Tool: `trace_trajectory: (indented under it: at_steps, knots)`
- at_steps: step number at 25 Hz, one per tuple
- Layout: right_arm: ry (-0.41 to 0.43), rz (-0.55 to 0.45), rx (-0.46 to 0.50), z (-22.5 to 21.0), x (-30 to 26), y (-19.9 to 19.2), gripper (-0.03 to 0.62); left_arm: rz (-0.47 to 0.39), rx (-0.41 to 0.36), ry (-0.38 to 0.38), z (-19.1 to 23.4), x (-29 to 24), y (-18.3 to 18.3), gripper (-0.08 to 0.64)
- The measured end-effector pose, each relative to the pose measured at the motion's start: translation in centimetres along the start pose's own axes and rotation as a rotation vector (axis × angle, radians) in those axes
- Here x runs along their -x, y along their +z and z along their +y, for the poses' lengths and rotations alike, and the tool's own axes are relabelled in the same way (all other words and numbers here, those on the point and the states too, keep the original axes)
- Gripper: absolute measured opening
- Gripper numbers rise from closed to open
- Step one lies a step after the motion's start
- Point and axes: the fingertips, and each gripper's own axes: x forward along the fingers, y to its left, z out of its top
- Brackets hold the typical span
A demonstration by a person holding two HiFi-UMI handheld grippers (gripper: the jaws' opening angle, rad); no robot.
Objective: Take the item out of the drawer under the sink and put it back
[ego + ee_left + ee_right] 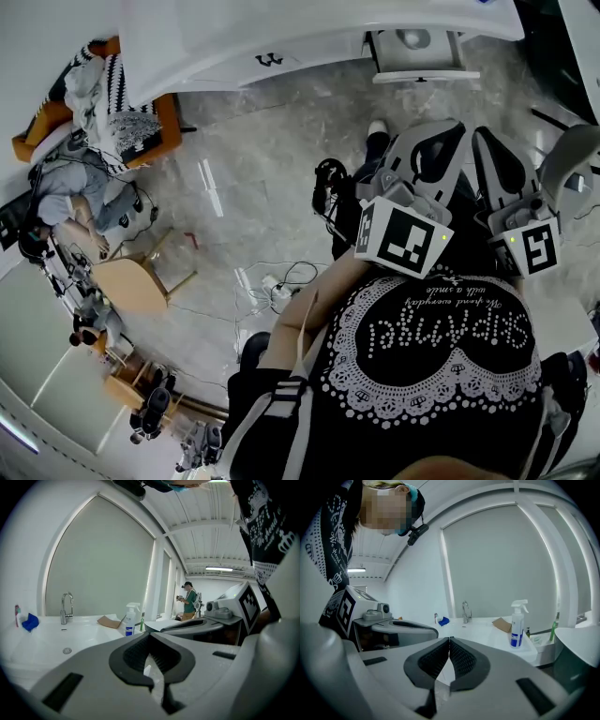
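Marble floor (pixel 253 141) underfoot, cables (pixel 281 281) strewn on it. Close to my chest both tools sit side by side, nosed a little below level toward the counter. Left gripper (pixel 149 634): jaws pressed together, nothing between them. Right gripper (pixel 449 639): same, closed up and empty. Further out is the white sink (pixel 47 641), with faucet (pixel 67 607) and spray bottle (pixel 131 619) on the counter. Past that, in the head view, what looks like the drawer (pixel 427 77) stands pulled out below the counter edge. A pale round thing (pixel 412 38) lies in it, likely the item, too small to be sure. Item in the drawer plus empty tools fits either pre-pickup or already returned. Either way, I judge any drawer work needs me closer, hands dropped low, wrists level with the drawer front.
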Motion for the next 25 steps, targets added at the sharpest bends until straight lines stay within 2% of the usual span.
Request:
trace_trajectory:
  at_steps: [25]
  knots:
    - [-0.011, 0.003, -0.009, -0.32, -0.32, -0.08, 0.02, 0.006, 0.005, -0.016, 0.16, -0.38, -0.19, 0.003]
